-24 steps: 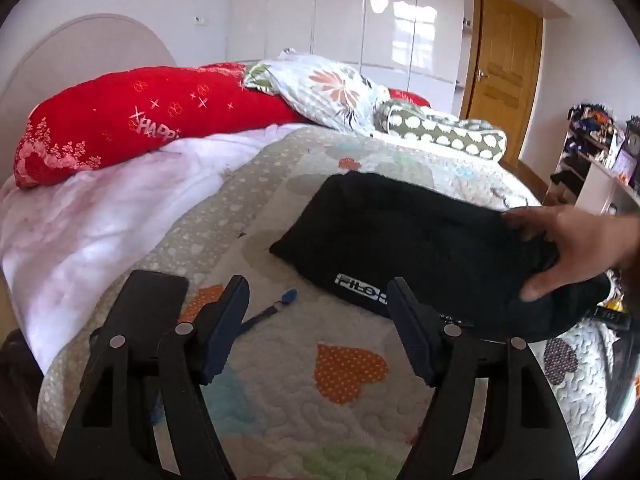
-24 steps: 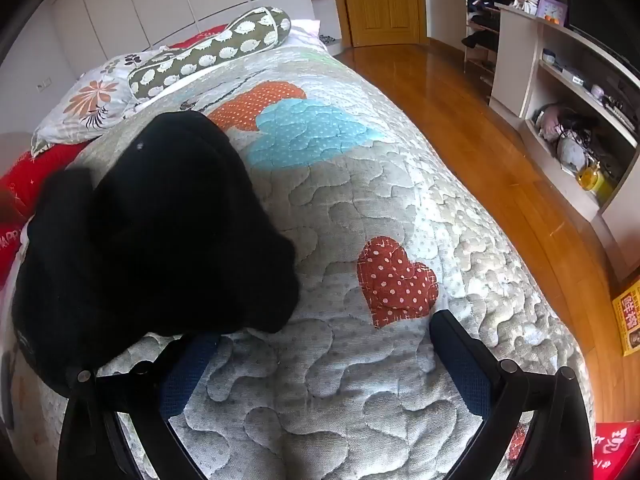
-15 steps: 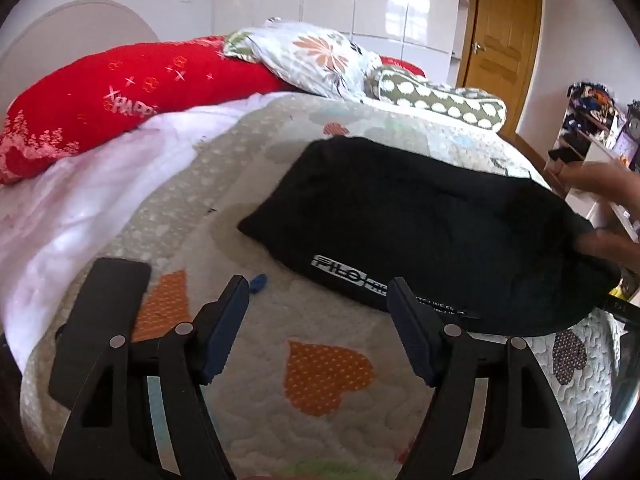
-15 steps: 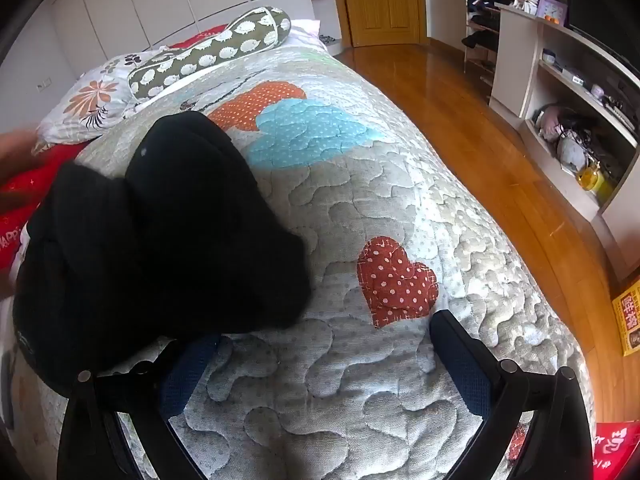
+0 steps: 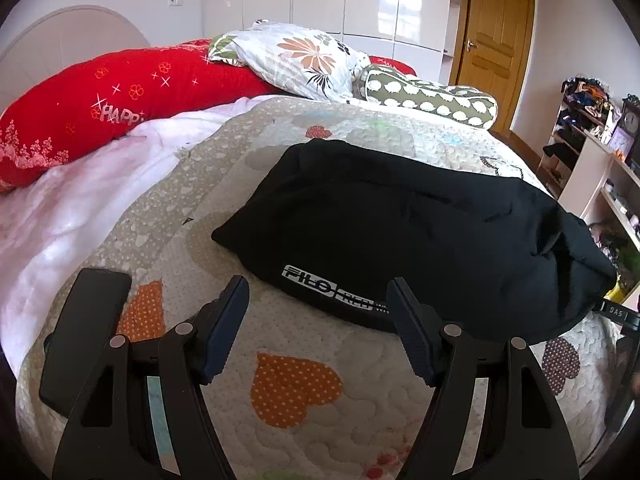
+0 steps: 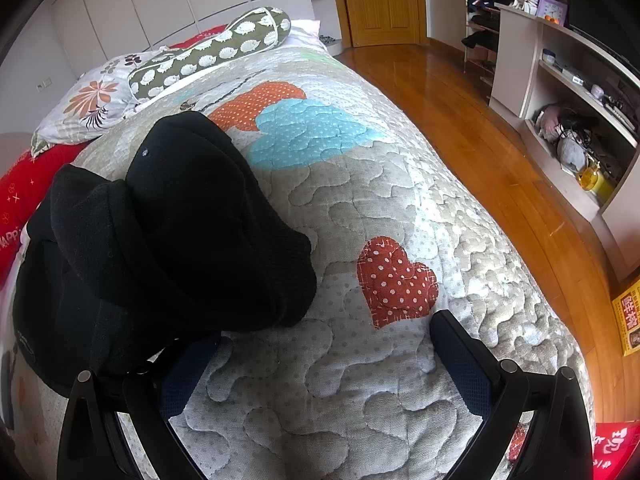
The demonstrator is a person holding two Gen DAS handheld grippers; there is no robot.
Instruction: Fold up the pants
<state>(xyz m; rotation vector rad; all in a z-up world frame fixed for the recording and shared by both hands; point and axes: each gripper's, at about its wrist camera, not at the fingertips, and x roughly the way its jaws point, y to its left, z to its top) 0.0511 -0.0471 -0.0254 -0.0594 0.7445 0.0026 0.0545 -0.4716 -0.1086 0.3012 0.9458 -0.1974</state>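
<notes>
The black pants (image 5: pixel 404 232) lay bunched in a folded heap on the quilted bed (image 5: pixel 296 392), just beyond the left gripper (image 5: pixel 318 320), which was released, holding nothing. The right gripper (image 6: pixel 320 356) was likewise spread wide; the pants' near edge hid part of its left finger. Their white lettering was partly unreadable.

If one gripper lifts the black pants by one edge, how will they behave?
The black pants would probably droop and unfold, since they lie as a soft, creased bundle on the quilt. They look thick, so perhaps rather heavy. The matte knit seems unlikely to slip.
</notes>
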